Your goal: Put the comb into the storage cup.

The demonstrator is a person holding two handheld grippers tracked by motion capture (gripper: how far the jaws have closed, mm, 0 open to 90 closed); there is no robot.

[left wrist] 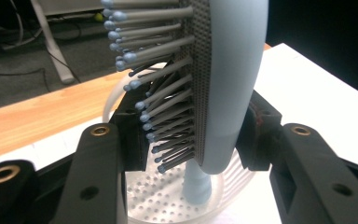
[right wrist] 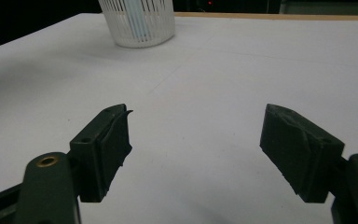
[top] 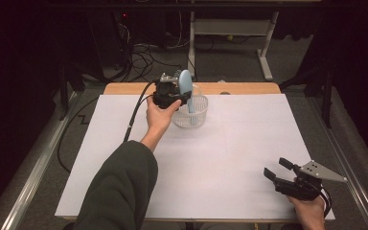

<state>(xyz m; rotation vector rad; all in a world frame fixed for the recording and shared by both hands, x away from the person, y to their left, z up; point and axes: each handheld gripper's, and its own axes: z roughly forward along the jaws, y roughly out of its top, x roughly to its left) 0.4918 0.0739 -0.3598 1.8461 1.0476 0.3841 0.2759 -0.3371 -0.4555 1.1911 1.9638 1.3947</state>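
A pale blue hairbrush (top: 186,86) with grey bristles stands upright, its handle down inside a white slotted basket (top: 199,117) near the table's far edge. My left gripper (top: 178,96) is shut on the brush head. In the left gripper view both black pads press the hairbrush (left wrist: 228,84), bristles facing left, and its handle reaches the perforated floor of the basket (left wrist: 168,196). My right gripper (top: 278,168) rests open at the near right of the table with nothing between its fingers. In the right gripper view the basket (right wrist: 140,21) stands far ahead of my right gripper (right wrist: 196,140).
A white sheet (top: 230,158) covers the wooden table (top: 239,88). A person's dark green sleeve (top: 120,191) comes in from the bottom left. Cables and a desk frame (top: 263,43) lie on the floor behind the table.
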